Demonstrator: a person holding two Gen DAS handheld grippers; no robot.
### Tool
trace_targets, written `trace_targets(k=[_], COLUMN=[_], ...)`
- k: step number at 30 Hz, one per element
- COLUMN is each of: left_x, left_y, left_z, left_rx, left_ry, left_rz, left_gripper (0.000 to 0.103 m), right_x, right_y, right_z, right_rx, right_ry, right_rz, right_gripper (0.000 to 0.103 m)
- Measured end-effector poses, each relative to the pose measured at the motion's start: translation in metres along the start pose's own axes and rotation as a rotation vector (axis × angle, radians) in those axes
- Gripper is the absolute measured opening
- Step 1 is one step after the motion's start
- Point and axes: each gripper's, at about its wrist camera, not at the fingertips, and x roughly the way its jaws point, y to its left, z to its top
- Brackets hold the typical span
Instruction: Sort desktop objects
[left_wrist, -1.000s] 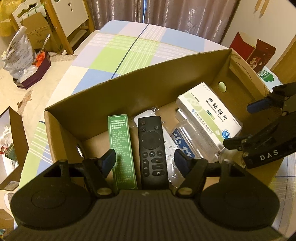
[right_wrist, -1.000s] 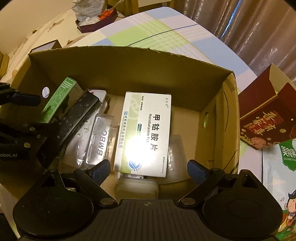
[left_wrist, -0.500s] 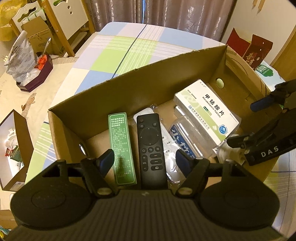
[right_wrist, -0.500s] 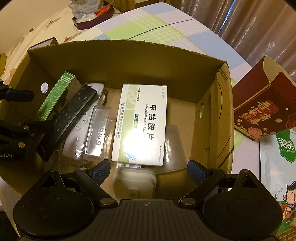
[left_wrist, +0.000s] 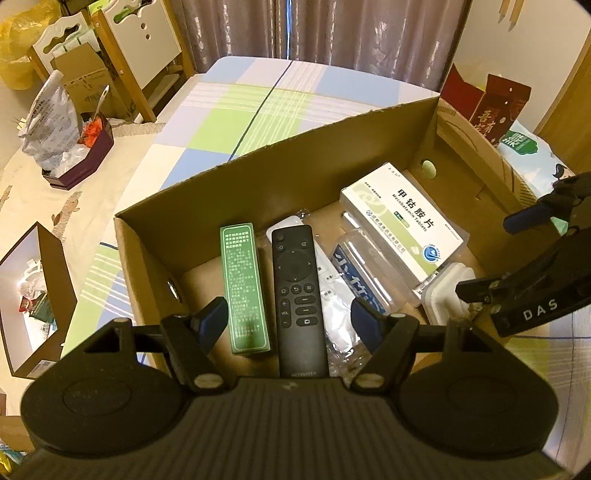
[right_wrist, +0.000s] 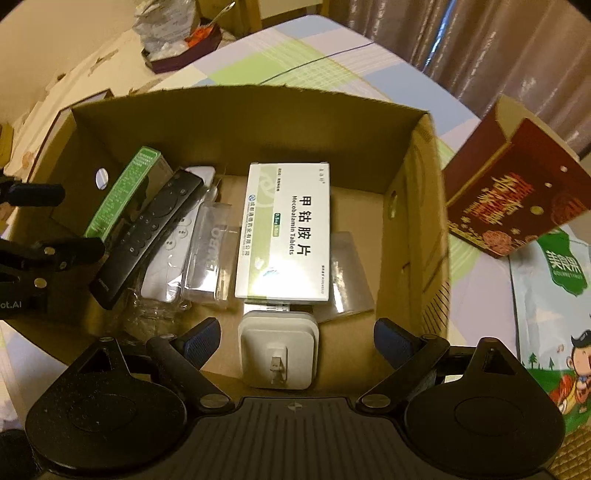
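Inside the open brown cardboard box (right_wrist: 413, 177) on the checked-cloth worktop (left_wrist: 236, 110) we see the sorted things lying side by side: a slim green printed carton (left_wrist: 243, 288), a long black plastic remote control (left_wrist: 297, 295), a white remote in a clear wrapper (right_wrist: 173, 254), a clear plastic blister case (right_wrist: 210, 254), a flat white-and-green tablet box (right_wrist: 286, 232) and a squat white plastic plug adapter (right_wrist: 279, 350).

We judge the black remote light, rigid and rather smooth, so we would pinch it across its narrow width near the middle, where the sides are parallel. The tablet box is light but crushable card; a gentle hold across its short sides suits it. The wrapped pieces look slippery.

Our left hand-held gripper (left_wrist: 288, 319) hangs above the box's near end with its fingers spread wide, straddling the green carton and black remote without touching either; it carries nothing. Our right hand-held gripper (right_wrist: 297, 341) is likewise spread wide and empty, poised over the white adapter, which sits between its fingertips but apart from them.
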Motion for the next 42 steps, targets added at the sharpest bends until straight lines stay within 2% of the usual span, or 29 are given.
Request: trace_targets(k=[19, 42], left_x=[-0.062, -0.111], left_y=[-0.011, -0.030], left_z=[-0.036, -0.083], left_rx=[-0.031, -0.066], left_ry=[-0.097, -0.174], left_rz=[0.042, 0.069], left_gripper=[0.070, 0.070], right_x=[-0.068, -0.104], right_y=[0.016, 0.038], right_z=[-0.036, -0.076], right_rx=[0.064, 0.026], right_ry=[-0.153, -0.202], right_rz=[0.035, 0.030], right_gripper=[0.093, 0.093])
